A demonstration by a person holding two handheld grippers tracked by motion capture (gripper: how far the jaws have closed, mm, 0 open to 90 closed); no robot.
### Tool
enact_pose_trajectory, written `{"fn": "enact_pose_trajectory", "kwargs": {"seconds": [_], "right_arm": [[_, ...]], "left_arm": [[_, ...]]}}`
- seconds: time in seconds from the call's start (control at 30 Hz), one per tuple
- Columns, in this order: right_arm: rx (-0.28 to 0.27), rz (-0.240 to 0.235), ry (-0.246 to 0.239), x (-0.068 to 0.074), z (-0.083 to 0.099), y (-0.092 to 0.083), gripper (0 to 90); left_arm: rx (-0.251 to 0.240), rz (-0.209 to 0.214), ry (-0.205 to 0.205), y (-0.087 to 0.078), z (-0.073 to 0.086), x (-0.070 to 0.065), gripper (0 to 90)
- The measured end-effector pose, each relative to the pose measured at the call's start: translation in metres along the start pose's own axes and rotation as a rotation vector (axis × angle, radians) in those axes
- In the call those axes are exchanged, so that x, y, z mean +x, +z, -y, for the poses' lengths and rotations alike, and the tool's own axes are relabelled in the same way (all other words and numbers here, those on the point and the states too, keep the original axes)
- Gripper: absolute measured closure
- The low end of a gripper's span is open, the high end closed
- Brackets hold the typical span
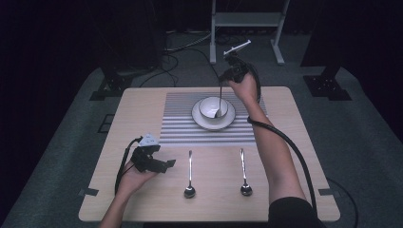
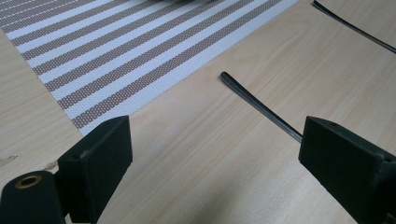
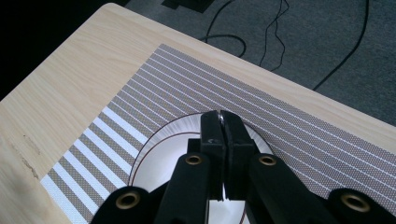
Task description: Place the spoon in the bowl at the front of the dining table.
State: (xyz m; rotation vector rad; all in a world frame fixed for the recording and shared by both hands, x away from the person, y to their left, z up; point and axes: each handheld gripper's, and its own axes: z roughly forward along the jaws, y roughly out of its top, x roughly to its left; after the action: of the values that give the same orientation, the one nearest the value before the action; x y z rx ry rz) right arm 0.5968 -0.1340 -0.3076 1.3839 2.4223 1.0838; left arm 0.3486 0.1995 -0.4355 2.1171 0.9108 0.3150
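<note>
Steel spoon going into the bowl

Pinched between pressed-together black pads (image 3: pixel 211 133) of right gripper (image 1: pixel 227 80): spoon (image 1: pixel 221 97), hanging upright at upper centre, tip inside white bowl (image 1: pixel 212 107) on saucer (image 1: pixel 202 122). Best lowered slowly, released once resting against the wall. Left gripper (image 1: pixel 167 164) spread wide, idle at lower left beside another spoon (image 2: pixel 259 106).

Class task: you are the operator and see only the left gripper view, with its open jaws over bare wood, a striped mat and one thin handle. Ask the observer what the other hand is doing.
Operator: Where is the right gripper?
Observer: Above the white bowl, beyond the mat.
Operator: Is it holding anything?
Observer: Yes, its jaws are shut on a spoon that hangs down into the bowl.
Operator: Whose handle is near my jaws?
Observer: The left spoon of two lying on the table.
</note>
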Motion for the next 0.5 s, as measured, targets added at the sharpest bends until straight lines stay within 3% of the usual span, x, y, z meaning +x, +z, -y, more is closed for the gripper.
{"fn": "enact_pose_trajectory", "kwargs": {"seconds": [0.17, 0.5], "right_arm": [[0.011, -0.011, 0.025, -0.009, 0.008, 0.0, 87.8], [0.066, 0.031, 0.019, -0.021, 0.018, -0.003, 81.5]], "left_arm": [[0.004, -0.002, 0.002, 0.0, 0.0, -0.001, 8.7], [0.005, -0.004, -0.001, 0.001, -0.001, 0.0, 8.7]]}}
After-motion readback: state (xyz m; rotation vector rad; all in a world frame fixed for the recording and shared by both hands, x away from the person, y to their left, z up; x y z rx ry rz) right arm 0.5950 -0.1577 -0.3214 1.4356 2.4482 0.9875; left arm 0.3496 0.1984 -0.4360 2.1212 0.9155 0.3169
